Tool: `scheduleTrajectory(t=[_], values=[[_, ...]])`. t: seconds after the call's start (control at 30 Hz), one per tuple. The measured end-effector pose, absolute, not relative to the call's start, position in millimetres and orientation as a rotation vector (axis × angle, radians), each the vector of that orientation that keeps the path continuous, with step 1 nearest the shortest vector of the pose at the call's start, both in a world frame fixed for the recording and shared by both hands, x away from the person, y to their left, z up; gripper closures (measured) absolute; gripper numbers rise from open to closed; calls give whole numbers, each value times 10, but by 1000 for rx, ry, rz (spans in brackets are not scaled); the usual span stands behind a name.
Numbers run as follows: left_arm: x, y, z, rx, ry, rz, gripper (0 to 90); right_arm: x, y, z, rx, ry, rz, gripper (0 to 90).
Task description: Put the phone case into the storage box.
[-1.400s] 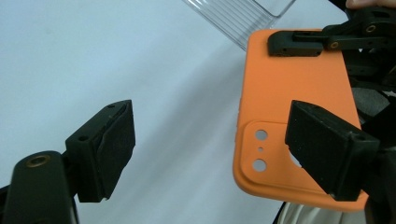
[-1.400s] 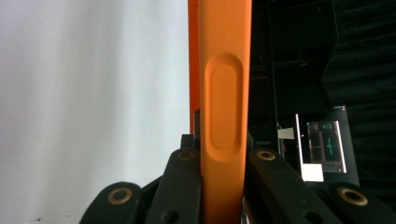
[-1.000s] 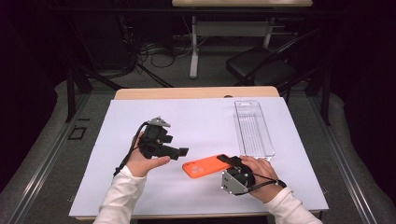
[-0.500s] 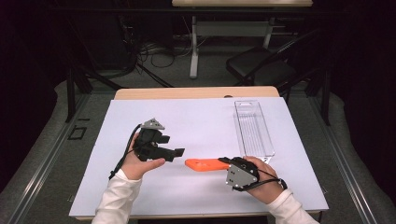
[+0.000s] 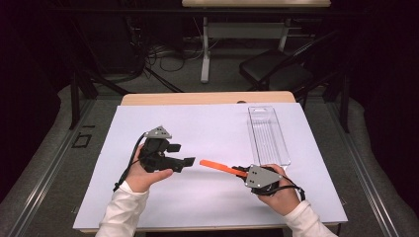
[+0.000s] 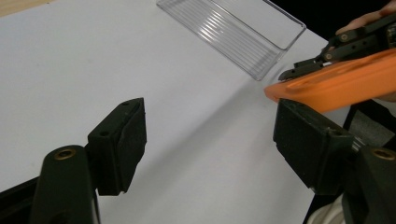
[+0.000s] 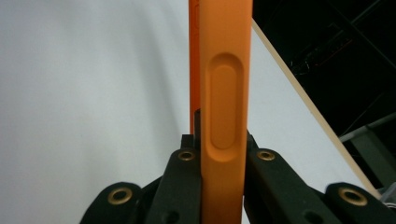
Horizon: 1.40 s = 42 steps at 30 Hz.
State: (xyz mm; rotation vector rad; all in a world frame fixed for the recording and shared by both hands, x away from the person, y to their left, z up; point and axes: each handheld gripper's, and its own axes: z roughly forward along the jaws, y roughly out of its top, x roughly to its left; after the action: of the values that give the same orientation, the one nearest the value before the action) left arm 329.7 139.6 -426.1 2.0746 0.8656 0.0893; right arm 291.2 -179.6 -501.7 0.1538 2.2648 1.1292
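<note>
Above table, high view: flat orange plastic piece [image 5: 217,166] held edge-on, clear of white sheet [image 5: 207,128], pinched by right gripper [image 5: 241,172]; left gripper [image 5: 187,162] just beside free tip, jaws spread, just been narrowing, nothing between.

Left gripper view: orange tip above far jaw, not between pads; clear ribbed plastic tray [image 6: 233,32] beyond. Judged: centre tip between pads before closing.

Right gripper view: jaws clamped on narrow edge. Keep steady, level.
</note>
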Motion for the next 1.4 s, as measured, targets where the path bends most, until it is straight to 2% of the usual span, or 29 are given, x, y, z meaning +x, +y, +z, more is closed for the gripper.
scheduleTrajectory(t=[0.63,1.0,1.27,1.4], values=[[3208,1236,-4267,2104,805,1,373,2989,-1840,-5080,275,2280,1261,868],[3137,1109,-4251,2095,774,18,432,2991,-1839,-5083,302,2283,1319,868],[3114,1049,-4266,2083,739,32,541,2986,-1817,-5093,301,2292,1348,867],[3122,1033,-4289,2087,744,31,568,2979,-1806,-5097,298,2297,1358,867]])
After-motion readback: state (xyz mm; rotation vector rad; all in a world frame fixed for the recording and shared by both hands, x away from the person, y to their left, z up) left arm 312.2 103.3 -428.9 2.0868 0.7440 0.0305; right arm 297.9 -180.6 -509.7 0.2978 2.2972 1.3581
